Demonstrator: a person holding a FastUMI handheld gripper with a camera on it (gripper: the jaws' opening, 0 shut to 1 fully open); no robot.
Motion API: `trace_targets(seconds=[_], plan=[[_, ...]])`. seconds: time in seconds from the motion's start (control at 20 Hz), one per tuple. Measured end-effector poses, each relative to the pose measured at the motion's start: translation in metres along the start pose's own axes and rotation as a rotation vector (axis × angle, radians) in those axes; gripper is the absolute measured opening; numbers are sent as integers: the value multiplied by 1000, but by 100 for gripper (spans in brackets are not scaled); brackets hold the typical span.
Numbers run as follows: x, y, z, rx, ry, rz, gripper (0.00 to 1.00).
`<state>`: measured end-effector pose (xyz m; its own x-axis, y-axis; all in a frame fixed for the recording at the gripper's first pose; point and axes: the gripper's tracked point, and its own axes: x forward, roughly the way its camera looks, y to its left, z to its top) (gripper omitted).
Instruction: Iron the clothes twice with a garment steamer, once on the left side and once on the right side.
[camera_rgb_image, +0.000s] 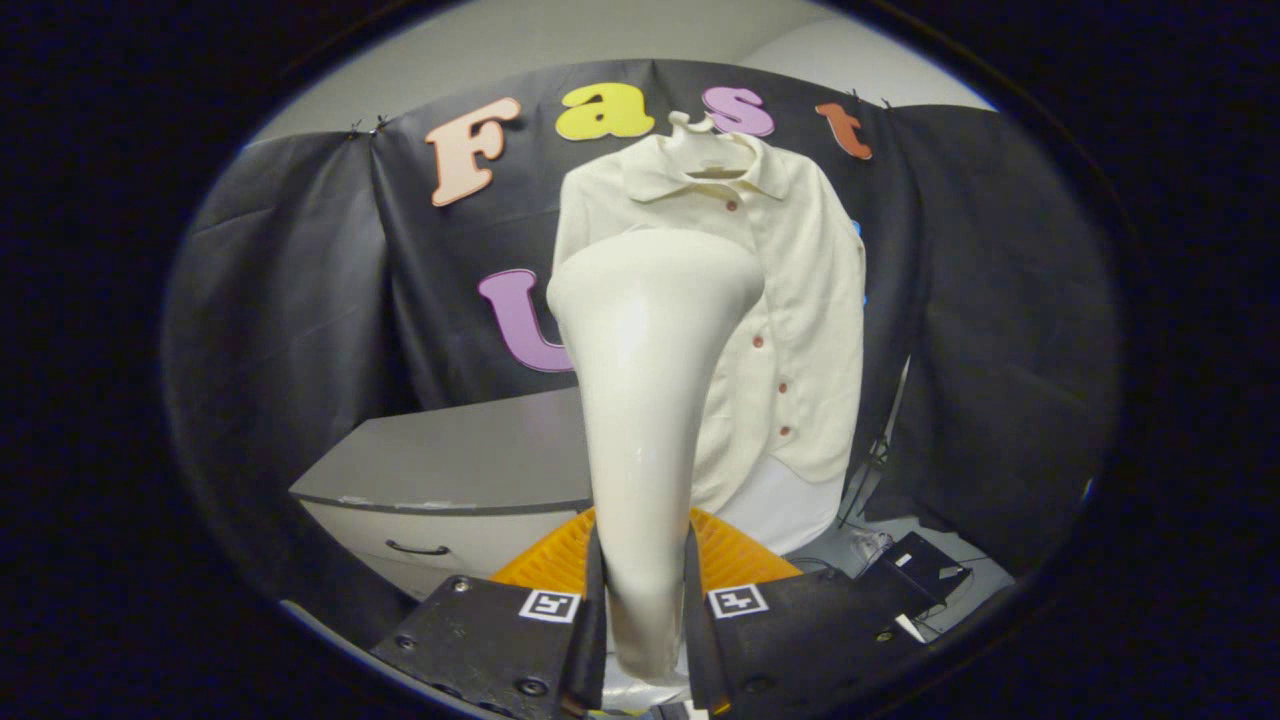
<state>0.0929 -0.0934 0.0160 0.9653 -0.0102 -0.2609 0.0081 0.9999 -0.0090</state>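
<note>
Fingers (600, 600) clamp the upright garment steamer (650, 400), head toward the shirt (800, 300).

screwed tool (645, 610) plates, square markers

- The garment steamer (650, 400), clamped between the fingers (590, 610), hides the shirt (800, 300) front's left half.
- Its head faces away, unseen.
- The shirt covers the hanger (700, 135) arms.
</note>
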Motion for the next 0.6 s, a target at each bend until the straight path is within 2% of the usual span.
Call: trace_targets(seconds=[0.3,0.6], plan=[[-45,72,23,-20,-71,19,32],[-72,117,25,-41,-138,8,32]])
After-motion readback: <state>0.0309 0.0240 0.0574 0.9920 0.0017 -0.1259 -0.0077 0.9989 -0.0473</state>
